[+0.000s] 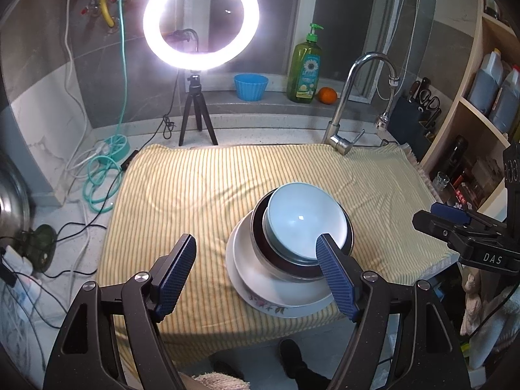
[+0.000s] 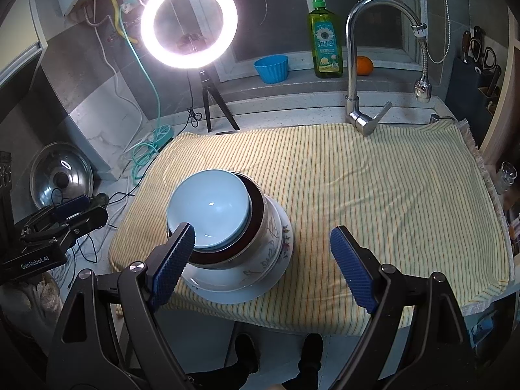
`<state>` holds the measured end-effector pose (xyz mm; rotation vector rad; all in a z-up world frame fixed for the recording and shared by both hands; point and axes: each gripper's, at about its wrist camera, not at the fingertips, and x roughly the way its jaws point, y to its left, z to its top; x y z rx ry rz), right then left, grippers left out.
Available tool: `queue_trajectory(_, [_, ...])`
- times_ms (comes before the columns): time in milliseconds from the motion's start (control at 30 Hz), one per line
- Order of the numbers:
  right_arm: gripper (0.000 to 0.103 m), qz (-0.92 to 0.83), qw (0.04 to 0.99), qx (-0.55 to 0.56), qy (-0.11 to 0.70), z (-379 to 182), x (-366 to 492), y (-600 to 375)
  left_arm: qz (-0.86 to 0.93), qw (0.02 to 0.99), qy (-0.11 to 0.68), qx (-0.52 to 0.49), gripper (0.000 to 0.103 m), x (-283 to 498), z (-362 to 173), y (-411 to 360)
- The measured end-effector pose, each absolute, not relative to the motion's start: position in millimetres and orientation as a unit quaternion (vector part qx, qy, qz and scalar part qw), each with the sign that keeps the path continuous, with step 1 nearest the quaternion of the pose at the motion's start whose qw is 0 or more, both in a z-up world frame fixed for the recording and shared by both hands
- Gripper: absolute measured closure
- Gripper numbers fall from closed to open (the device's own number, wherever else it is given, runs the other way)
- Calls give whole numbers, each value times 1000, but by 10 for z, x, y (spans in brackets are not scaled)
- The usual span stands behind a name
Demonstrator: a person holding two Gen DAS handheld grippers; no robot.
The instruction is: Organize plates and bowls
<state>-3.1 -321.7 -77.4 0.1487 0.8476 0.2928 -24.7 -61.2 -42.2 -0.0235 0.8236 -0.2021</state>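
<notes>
A stack of dishes stands near the front edge of the striped yellow cloth (image 1: 201,182) (image 2: 373,188). A light blue bowl (image 1: 304,221) (image 2: 208,208) sits on top, inside a dark-rimmed bowl (image 1: 286,266) (image 2: 256,204). Under them are a white floral bowl (image 2: 276,243) and a floral plate (image 1: 276,307) (image 2: 234,295). My left gripper (image 1: 256,276) is open and empty, just in front of the stack's left side. My right gripper (image 2: 263,266) is open and empty, in front of the stack's right side. Each gripper shows at the edge of the other view, the right one (image 1: 455,224) and the left one (image 2: 65,217).
A ring light on a tripod (image 1: 200,19) (image 2: 190,22), a blue cup (image 1: 251,87) (image 2: 271,68), a green soap bottle (image 1: 305,68) (image 2: 325,42), an orange (image 1: 327,95) (image 2: 364,65) and a faucet (image 1: 354,97) (image 2: 357,65) stand behind. Cables (image 1: 100,175) and a pot lid (image 2: 61,178) lie left. A knife block (image 1: 419,110) is right.
</notes>
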Motion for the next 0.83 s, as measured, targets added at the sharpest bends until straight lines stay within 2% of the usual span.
queue_trajectory(833, [15,138,898,70,413,-826,27,-3228,-102,914,392,-16,27,-178,-396,-641])
